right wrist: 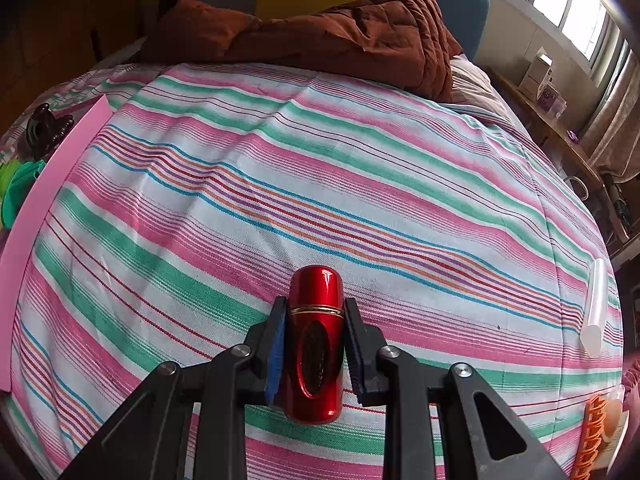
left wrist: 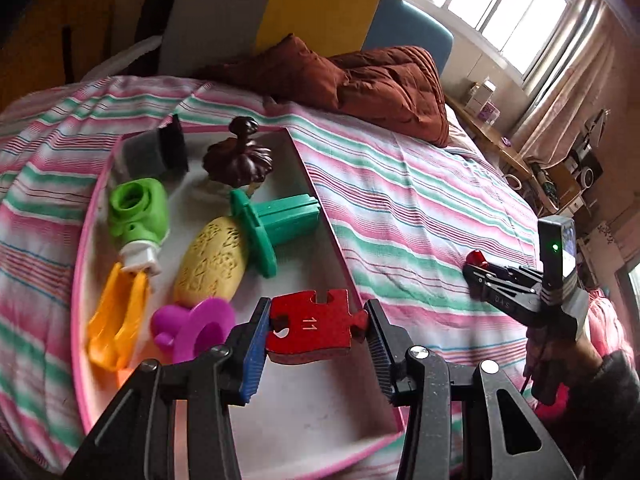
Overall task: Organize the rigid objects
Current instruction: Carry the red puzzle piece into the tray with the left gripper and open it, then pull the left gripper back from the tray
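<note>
Red puzzle piece (left wrist: 316,326) — striped sheet (right wrist: 320,184)

A bed under a pink, green and white striped sheet (right wrist: 320,184) fills the room, a rumpled rust-brown quilt (right wrist: 344,36) at its head. Daylight enters through a barred window (left wrist: 496,0) with beige curtains (left wrist: 568,92) above a wooden shelf (left wrist: 496,140).
</note>
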Demonstrator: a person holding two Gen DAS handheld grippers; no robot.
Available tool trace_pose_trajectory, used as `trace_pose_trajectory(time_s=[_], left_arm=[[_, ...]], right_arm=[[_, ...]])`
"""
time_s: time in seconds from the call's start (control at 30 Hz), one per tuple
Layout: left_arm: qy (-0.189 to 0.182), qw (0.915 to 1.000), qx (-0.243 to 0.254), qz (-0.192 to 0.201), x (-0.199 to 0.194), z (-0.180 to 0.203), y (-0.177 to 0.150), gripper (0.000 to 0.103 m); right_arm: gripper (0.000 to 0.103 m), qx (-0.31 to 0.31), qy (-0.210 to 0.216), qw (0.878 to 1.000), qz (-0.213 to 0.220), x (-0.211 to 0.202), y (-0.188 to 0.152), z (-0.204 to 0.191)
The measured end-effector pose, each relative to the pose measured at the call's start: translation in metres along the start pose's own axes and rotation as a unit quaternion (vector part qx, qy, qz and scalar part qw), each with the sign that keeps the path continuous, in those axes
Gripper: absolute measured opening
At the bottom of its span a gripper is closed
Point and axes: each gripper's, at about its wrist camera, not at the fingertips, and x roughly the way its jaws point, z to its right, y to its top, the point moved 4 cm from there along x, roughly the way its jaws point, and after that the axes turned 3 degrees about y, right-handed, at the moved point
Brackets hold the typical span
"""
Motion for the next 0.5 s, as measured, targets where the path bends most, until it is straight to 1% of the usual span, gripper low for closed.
trace_pose_trajectory(time_s=[0.03, 0.1, 0.13, 0.17, 0.2, 0.27, 0.33, 0.37, 0.43, 0.5], left_arm=[[0.006, 1.0000, 0.000, 0.000, 0.005, -0.001, 0.004, 0.046], [0.022, 0.9997, 0.008, -0.012, 0.017, -0.003, 0.009, 0.046], [0.034, 0.9993, 0.017, -0.004, 0.019, -0.003, 0.012, 0.046], [0.037, 0.9991, 0.023, -0.004, 0.021, -0.002, 0.015, 0.046], [0.031, 0.9992, 0.023, -0.010, 0.025, -0.002, 0.017, 0.046], [0.040, 0.9988, 0.024, -0.012, 0.029, -0.003, 0.021, 0.047], [0.039, 0.9987, 0.028, -0.015, 0.030, -0.002, 0.022, 0.047], [0.038, 0.9988, 0.027, -0.012, 0.028, -0.003, 0.021, 0.049], [0.030, 0.9993, 0.025, -0.004, 0.020, -0.003, 0.021, 0.056], [0.033, 0.9992, 0.023, 0.008, 0.009, -0.005, 0.020, 0.058]], right_arm=[[0.026, -0.001, 0.000, 1.000, 0.000, 0.000, 0.000, 0.000], [0.026, -0.001, 0.000, 1.000, 0.000, 0.000, 0.000, 0.000], [0.026, -0.001, 0.000, 1.000, 0.000, 0.000, 0.000, 0.000], [0.026, -0.001, 0.000, 1.000, 0.000, 0.000, 0.000, 0.000], [0.026, -0.001, 0.000, 1.000, 0.000, 0.000, 0.000, 0.000], [0.026, -0.001, 0.000, 1.000, 0.000, 0.000, 0.000, 0.000], [0.026, -0.001, 0.000, 1.000, 0.000, 0.000, 0.000, 0.000], [0.026, 0.000, 0.000, 1.000, 0.000, -0.001, 0.000, 0.000], [0.026, 0.000, 0.000, 1.000, 0.000, 0.000, 0.000, 0.000], [0.026, -0.001, -0.001, 1.000, 0.001, 0.000, 0.000, 0.000]])
